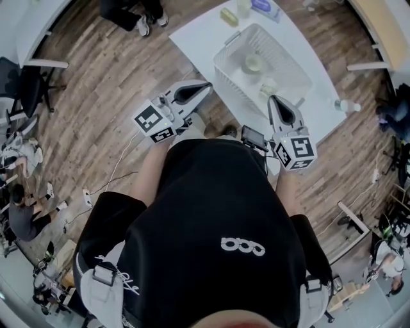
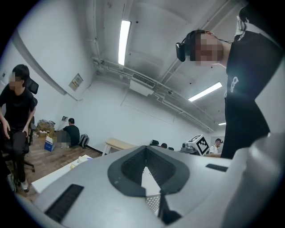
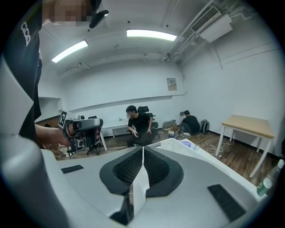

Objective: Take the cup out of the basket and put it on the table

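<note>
Room: wood-plank floor [image 1: 96, 96], with a white surface [image 1: 198, 32] in front of a person in a black shirt [image 1: 218, 211], seen from above.
Basket: a white mesh basket [image 1: 225, 64] stands on the surface.
Cup: a pale cup [image 1: 254, 62] sits inside the basket, near its middle and toward the far side, with neither claw touching it.
Second item: a small pale item [image 1: 268, 86] lies inside the basket, nearer the person than the cup. It is too small to identify.
Left claw: the left claw [image 1: 206, 85] is closed with nothing between its jaws. Its tip is just outside the basket's left wall.
Right claw: the right claw [image 1: 273, 99] is closed and empty. Its tip is at the basket's near rim.
Bottle: a clear bottle [image 1: 346, 106] lies to the right of the basket, at the surface's edge.
Beyond the basket: a few small packets [image 1: 229, 16] rest on the surface.
</note>
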`<state>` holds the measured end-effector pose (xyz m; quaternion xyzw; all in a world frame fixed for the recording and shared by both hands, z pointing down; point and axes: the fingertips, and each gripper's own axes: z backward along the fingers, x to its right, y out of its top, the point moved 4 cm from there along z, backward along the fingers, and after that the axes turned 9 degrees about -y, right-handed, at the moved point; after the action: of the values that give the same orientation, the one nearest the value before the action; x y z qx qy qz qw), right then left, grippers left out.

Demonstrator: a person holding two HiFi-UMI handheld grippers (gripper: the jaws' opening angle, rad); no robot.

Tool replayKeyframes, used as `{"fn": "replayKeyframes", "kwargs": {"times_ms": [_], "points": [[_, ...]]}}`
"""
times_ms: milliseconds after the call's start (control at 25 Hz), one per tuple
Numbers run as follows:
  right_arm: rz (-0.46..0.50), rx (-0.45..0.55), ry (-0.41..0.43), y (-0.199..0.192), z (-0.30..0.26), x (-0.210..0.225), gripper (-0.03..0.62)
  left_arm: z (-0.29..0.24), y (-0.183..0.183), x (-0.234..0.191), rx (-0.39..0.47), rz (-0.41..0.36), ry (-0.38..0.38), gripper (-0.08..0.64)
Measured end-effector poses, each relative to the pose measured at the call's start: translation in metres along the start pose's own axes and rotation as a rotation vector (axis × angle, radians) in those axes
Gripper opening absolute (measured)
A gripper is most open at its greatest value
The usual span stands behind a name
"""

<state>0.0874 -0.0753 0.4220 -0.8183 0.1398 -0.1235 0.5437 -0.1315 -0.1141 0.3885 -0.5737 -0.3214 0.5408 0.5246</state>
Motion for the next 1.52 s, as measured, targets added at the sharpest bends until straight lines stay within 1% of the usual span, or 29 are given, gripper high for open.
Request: {"fn": "replayKeyframes", "kwargs": {"times_ms": [160,400,520,720,800,960,1080,1160,1280,1400,1520], "points": [[0.008,-0.018,-0.006,0.002,-0.017,-0.005,0.026,0.006,0.005,-0.019,0.003,0.001,0.002,0.009],[0.029,-0.047,-0.011,0.002,-0.036,-0.002,0.028,0.016,-0.002,-0.030,0.000,0.025,0.034,0.009],[0.047,-0.070,0.001,0.005,-0.053,0.002,0.028,0.023,-0.003,-0.038,-0.001,0.029,0.059,0.008],[0.130,-0.096,0.024,0.009,-0.084,0.010,0.028,0.030,-0.003,-0.044,0.009,0.032,0.088,0.009],[0.177,-0.126,0.034,0.006,-0.100,0.013,0.028,0.032,-0.003,-0.045,0.010,0.031,0.095,0.009],[0.279,-0.228,0.068,-0.012,-0.136,0.021,0.029,0.035,-0.007,-0.044,0.001,0.021,0.113,0.009],[0.345,-0.335,0.096,-0.038,-0.168,0.029,0.031,0.033,-0.010,-0.044,-0.013,0.014,0.123,0.009],[0.405,-0.428,0.120,-0.060,-0.190,0.034,0.041,0.031,-0.013,-0.043,-0.020,0.009,0.125,0.009],[0.496,-0.582,0.166,-0.102,-0.216,0.040,0.106,0.027,-0.017,-0.042,-0.028,0.002,0.127,0.009],[0.556,-0.717,0.178,-0.146,-0.234,0.051,0.114,0.023,-0.019,-0.041,-0.035,0.000,0.133,0.009],[0.596,-0.813,0.159,-0.172,-0.245,0.062,0.114,0.022,-0.021,-0.041,-0.044,-0.009,0.142,0.009]]}}
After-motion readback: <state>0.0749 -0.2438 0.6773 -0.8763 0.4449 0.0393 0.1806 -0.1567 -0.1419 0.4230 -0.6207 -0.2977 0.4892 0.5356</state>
